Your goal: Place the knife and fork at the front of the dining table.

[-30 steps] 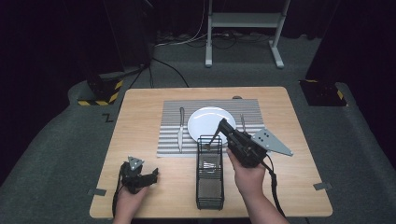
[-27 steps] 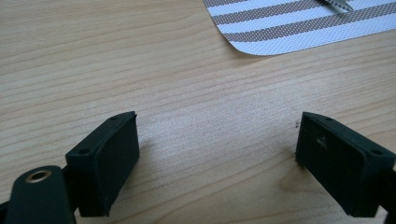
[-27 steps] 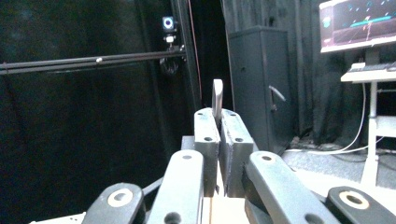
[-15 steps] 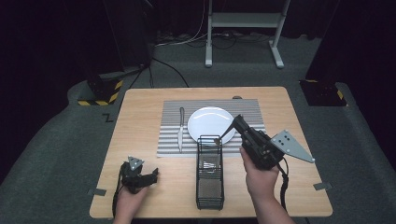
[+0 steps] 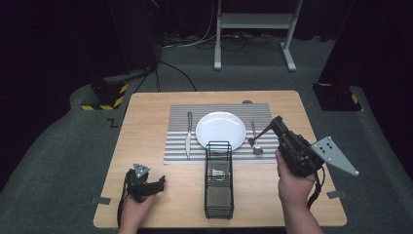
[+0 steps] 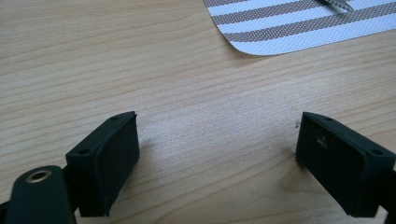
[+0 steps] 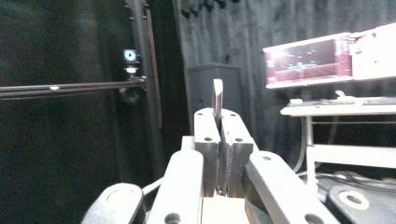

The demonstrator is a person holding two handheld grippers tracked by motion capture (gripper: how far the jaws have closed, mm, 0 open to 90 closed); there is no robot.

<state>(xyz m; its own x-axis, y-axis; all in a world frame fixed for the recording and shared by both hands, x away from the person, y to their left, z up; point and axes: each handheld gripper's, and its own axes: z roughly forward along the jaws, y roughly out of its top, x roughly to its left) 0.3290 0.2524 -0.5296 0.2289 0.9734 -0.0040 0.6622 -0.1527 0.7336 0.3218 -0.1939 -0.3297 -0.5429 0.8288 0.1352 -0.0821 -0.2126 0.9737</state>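
Spoon (image 5: 256, 147) placement is judged to be the step in hand: the right gripper (image 5: 272, 124), at 3 o'clock of the white plate (image 5: 220, 130), has its fingers pressed together on the thin handle. The bowl hangs down over the striped placemat (image 5: 178, 146), at or just above its surface; contact cannot be confirmed. In the right gripper view the handle (image 7: 217, 93) stands edge-on above the closed fingers (image 7: 205, 135). A slim utensil (image 5: 253, 127), probably a fork, lies just beside the plate at 3 o'clock, and a knife (image 5: 188, 134) lies at 9 o'clock. To do this well, the handle should be lowered flat and parallel to that utensil, on its outer side, without nudging it or the plate rim, and let go only once the spoon rests fully on the mat. The wire caddy (image 5: 218, 195) at 6 o'clock of the plate holds further cutlery and should be kept clear of the forearm. The left gripper (image 5: 158, 183) rests on the tabletop (image 6: 140, 56) at 7 o'clock, fingers (image 6: 107, 163) spread wide with nothing between them. No brand or label is legible; a Z-shaped mark (image 5: 113, 123) shows on the floor, and the text on the monitor (image 7: 308, 60) is too blurred to read.
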